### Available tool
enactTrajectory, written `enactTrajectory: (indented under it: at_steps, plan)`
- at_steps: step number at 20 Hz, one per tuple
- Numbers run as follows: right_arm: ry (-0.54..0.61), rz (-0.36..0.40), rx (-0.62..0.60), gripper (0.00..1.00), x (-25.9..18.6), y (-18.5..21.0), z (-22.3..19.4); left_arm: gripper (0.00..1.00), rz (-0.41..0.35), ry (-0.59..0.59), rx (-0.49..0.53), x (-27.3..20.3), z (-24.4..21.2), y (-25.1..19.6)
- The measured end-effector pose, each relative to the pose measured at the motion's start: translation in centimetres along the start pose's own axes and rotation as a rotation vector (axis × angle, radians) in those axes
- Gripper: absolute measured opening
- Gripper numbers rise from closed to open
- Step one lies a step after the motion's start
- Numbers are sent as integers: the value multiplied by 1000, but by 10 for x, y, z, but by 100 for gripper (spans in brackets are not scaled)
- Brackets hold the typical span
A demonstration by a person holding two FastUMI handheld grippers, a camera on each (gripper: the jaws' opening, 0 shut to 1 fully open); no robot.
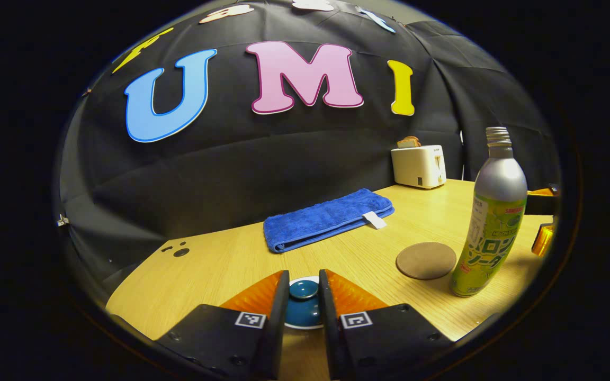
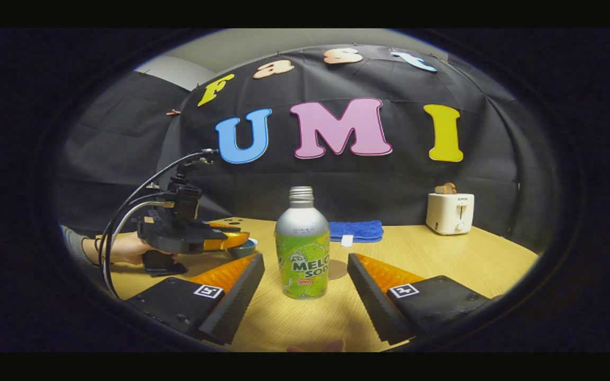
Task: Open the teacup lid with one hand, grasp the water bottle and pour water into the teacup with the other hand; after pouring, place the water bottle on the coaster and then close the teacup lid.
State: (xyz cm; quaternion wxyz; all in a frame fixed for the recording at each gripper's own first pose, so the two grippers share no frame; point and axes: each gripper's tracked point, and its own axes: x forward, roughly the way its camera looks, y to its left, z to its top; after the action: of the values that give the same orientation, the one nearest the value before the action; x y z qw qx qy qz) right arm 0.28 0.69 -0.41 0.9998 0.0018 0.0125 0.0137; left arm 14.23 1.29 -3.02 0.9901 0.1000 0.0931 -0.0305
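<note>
Teacup lid [image 1: 304, 301]: blue, with a round knob, it sat low at the near edge of the table [image 1: 220, 270], between the two fingers of the left gripper [image 1: 304, 296].
Left gripper jaws: narrow, close on both sides of the knob; I cannot tell if they pressed it.
Water bottle [image 2: 303, 244]: upright on the table, cap off, just beside the round coaster [image 1: 425, 260].
Right gripper [image 2: 305, 283]: jaws wide, one finger on each side of the bottle, not touching it.
Blue towel [image 1: 328, 219]: folded, behind the coaster, well apart from the cup.
Toaster [image 2: 450, 212]: white, at the far edge near the wall.
Hand [image 2: 127, 248]: held the left gripper from the side.
</note>
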Motion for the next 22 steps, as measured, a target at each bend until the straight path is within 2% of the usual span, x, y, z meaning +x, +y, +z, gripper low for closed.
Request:
enactTrajectory:
  at_steps: [1, 11, 16, 17, 21, 22]
  plan:
    - [0, 0, 0, 97, 0, 0, 0, 35, 2, -1, 0, 1, 0, -1]
    - [0, -1, 1, 98, -1, 0, -1, 33, 24, -65, -72, -11, 8, 8]
    - [1, -14, -1, 98, 12, -1, 0, 32, 36, -216, -107, -76, 53, 11]
    - [1, -24, -1, 98, 20, -2, -1, 29, 50, -263, -143, -102, 61, 13]
    - [5, -11, -1, 98, 37, 8, -3, 35, 61, -262, -235, -140, 43, 17]
    - [5, -10, -1, 98, 41, 10, -2, 32, 72, -253, -244, -145, 37, 21]
